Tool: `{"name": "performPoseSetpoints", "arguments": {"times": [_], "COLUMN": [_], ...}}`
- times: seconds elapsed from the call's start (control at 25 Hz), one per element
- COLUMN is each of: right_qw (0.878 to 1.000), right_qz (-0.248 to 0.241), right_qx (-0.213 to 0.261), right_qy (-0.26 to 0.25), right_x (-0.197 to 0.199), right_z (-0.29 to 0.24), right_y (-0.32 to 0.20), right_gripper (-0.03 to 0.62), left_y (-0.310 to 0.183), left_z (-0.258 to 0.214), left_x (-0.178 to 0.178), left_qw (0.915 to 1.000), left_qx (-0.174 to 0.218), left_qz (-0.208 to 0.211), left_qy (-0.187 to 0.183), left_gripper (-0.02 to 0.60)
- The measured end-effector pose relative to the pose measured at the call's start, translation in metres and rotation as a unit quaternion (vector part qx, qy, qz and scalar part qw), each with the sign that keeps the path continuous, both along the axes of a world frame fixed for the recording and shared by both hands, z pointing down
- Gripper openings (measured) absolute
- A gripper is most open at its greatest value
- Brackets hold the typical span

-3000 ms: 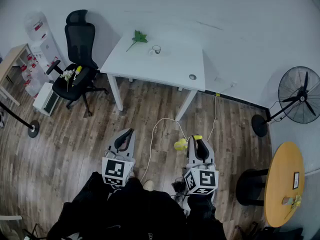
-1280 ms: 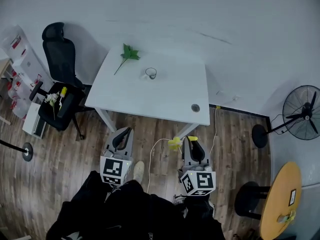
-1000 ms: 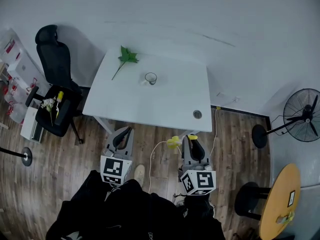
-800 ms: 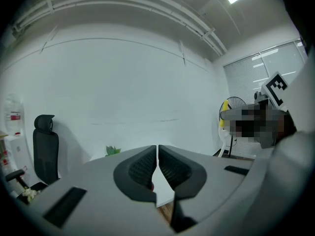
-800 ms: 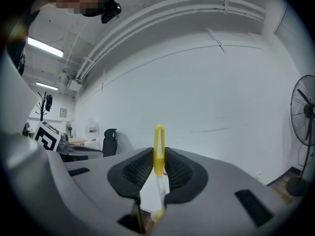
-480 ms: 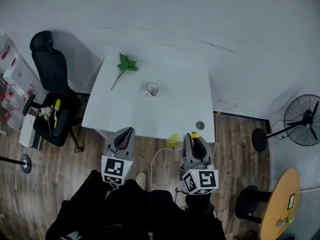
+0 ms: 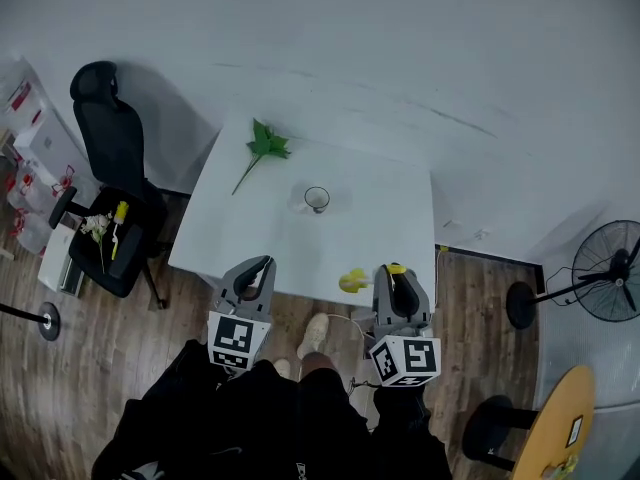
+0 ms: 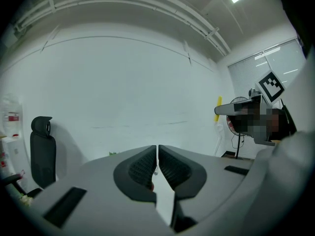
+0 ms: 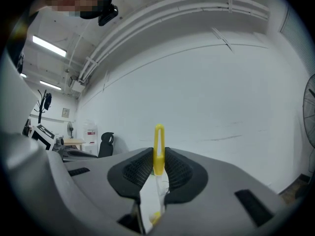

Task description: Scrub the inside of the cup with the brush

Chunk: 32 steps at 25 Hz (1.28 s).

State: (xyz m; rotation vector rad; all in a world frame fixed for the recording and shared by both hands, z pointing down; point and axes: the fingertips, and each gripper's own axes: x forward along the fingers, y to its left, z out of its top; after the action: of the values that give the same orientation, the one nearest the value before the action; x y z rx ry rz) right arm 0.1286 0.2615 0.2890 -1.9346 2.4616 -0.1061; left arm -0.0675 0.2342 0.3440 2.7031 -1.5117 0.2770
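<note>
A small clear glass cup (image 7: 317, 199) stands near the middle of the white table (image 7: 240, 233). My right gripper (image 7: 393, 271) is shut on a yellow brush (image 7: 353, 282), whose head sticks out to the left over the table's near edge. In the right gripper view the yellow looped handle (image 9: 158, 149) stands upright between the closed pads. My left gripper (image 7: 261, 266) is shut and holds nothing; it hovers at the table's near edge. Its jaws (image 8: 157, 151) meet with no gap. Both grippers are well short of the cup.
A green leafy sprig (image 7: 262, 148) lies at the table's far left. A black office chair (image 7: 110, 198) stands left of the table with items on its seat. A floor fan (image 7: 610, 278) and a round wooden table (image 7: 565, 438) are at the right. A white wall is behind the table.
The person has walked toward the table, which has come nearer in the head view. Both grippers, earlier over the wood floor, now reach the table's near edge. Both grips are unchanged.
</note>
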Motion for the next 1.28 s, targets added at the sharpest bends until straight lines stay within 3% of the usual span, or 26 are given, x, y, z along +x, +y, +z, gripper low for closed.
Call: {"name": "performPoseSetpoints", "arguments": {"times": [0.4, 0.64, 1.28], "right_qw": [0.999, 0.998, 0.993], "right_qz": [-0.036, -0.06, -0.116], "right_qx": [0.019, 0.021, -0.015], "right_qy": [0.001, -0.005, -0.015], "right_x": [0.002, -0.004, -0.042], "right_z": [-0.005, -0.007, 0.026], "right_y": [-0.105, -0.175, -0.304], "right_gripper": [0.086, 0.086, 0.086], "left_y": [-0.08, -0.132, -0.228], "left_z": [0.006, 0.015, 0.049], "left_x": [-0.008, -0.017, -0.027], "left_qw": [0.999, 0.9975, 0.9947], "left_qx": [0.008, -0.007, -0.046], "left_qz": [-0.043, -0.07, -0.092], "left_qy": [-0.003, -0.004, -0.009], "left_gripper": [0.032, 0.032, 0.032]}}
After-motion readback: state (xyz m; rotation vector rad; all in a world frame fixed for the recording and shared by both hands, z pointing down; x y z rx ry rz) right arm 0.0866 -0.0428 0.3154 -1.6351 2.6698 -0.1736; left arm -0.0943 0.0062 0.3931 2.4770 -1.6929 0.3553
